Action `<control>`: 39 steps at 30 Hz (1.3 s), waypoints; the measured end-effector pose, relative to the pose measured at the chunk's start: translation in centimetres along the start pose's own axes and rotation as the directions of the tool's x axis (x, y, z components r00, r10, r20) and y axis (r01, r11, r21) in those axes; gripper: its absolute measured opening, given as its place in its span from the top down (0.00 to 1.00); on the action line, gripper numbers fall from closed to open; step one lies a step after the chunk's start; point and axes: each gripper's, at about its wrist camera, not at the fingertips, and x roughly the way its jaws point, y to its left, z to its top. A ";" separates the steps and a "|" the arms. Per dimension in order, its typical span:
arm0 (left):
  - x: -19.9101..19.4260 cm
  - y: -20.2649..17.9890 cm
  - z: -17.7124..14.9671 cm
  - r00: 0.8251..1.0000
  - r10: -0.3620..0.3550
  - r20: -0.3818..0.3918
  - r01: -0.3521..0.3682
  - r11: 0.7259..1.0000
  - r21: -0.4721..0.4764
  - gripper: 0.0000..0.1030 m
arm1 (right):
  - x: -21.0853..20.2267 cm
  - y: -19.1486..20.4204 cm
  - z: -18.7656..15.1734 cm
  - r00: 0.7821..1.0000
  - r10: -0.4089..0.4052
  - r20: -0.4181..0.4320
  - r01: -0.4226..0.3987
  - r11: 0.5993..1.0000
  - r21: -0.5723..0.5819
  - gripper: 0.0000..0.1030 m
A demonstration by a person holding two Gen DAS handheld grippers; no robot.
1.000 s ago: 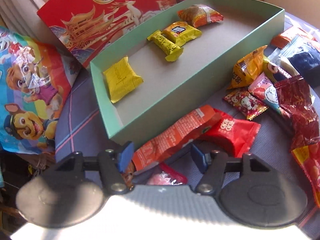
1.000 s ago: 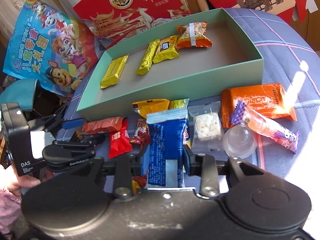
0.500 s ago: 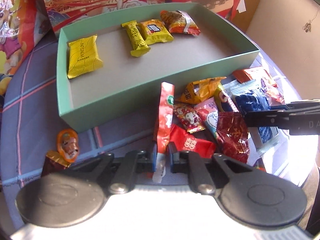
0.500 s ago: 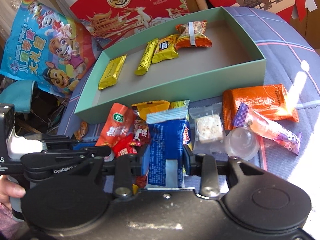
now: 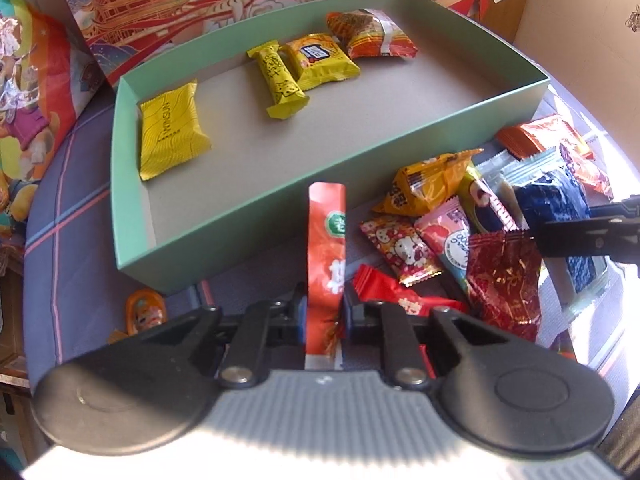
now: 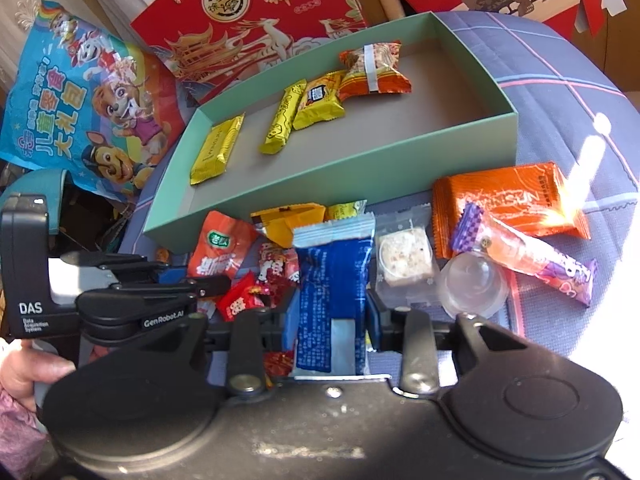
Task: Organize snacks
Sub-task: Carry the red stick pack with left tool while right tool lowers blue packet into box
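Only the right wrist view shows the clear cup [image 6: 474,286] and purple stick [image 6: 528,254], at 3 o'clock of the blue packet [image 6: 334,276] in the right gripper [image 6: 332,316] jaws. Left gripper [image 5: 325,314] jaws pinch the red-orange packet [image 5: 326,240] upright at 6 o'clock of the green box [image 5: 516,108]

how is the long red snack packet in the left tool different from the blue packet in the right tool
The long red foil snack packet is narrow and strip-like, while the dark blue plastic snack packet is broader. The red one shows a green round logo; the blue one carries fine white print and a crimped pale top edge. Both stand clamped upright, the red in the left tool, the blue in the right tool, outside the green cardboard box.
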 end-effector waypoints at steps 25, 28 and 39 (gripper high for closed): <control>-3.0 -3.0 12.0 0.972 -0.153 0.178 0.181 0.971 -0.156 0.86 | 0.0 -3.5 14.1 0.997 -0.064 0.052 0.066 0.997 -0.039 0.68; -0.8 -4.1 13.3 0.971 -0.173 0.166 0.200 0.966 -0.164 0.86 | 1.8 -4.6 15.9 0.994 -0.108 0.034 0.110 0.993 -0.050 0.68; 3.8 -4.7 15.4 0.973 -0.195 0.124 0.218 0.952 -0.215 0.78 | 5.4 -6.6 17.9 0.995 -0.095 -0.026 0.095 0.995 -0.024 0.53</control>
